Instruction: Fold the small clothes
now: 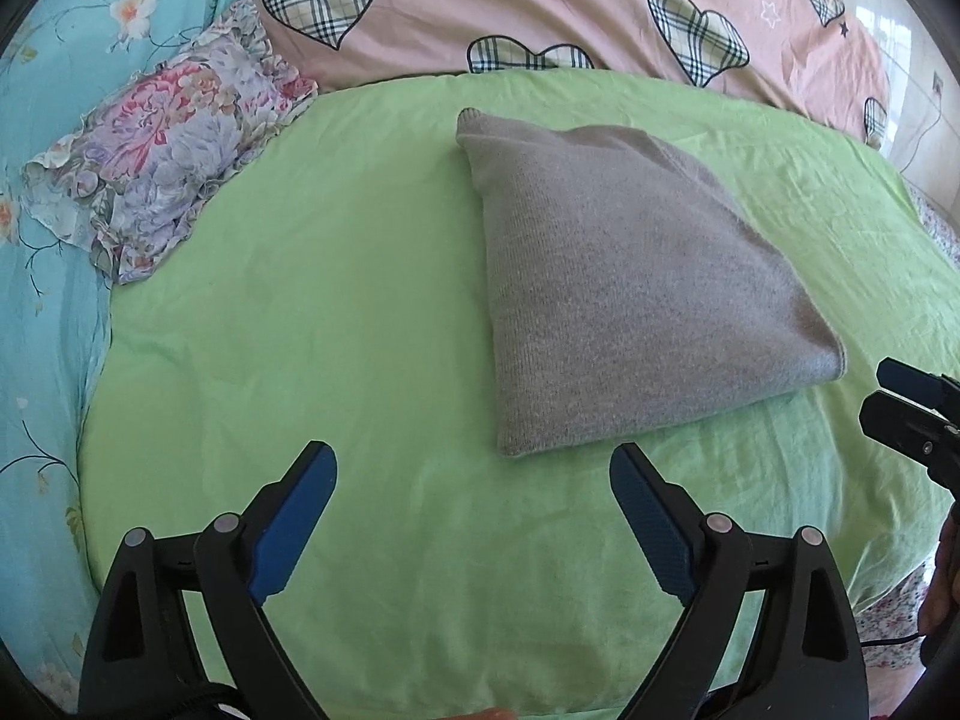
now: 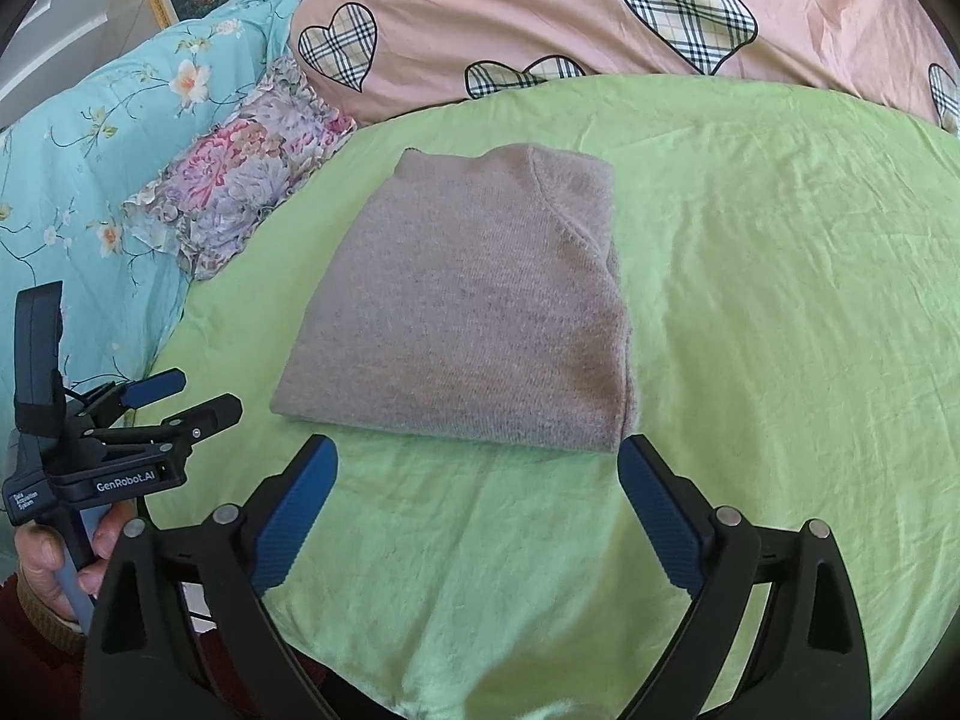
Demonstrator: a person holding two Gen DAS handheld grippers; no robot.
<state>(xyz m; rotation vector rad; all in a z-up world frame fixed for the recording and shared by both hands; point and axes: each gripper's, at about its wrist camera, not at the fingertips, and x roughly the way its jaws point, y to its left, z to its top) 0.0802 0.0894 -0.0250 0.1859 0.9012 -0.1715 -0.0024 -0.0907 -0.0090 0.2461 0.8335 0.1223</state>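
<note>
The grey knitted sweater (image 2: 474,306), folded into a compact rectangle, lies at twelve o'clock on the green bedsheet (image 2: 780,300); both grippers (image 1: 474,516) (image 2: 477,516) hover nearby, jaws spread, empty, seemingly finished.

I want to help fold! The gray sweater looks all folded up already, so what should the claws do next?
Probably nothing more than pull both claws back a little. The gray sweater already lies as a neat folded bundle on the green sheet, and both the left claw and the right claw are open, holding nothing, just short of its near edge.
</note>
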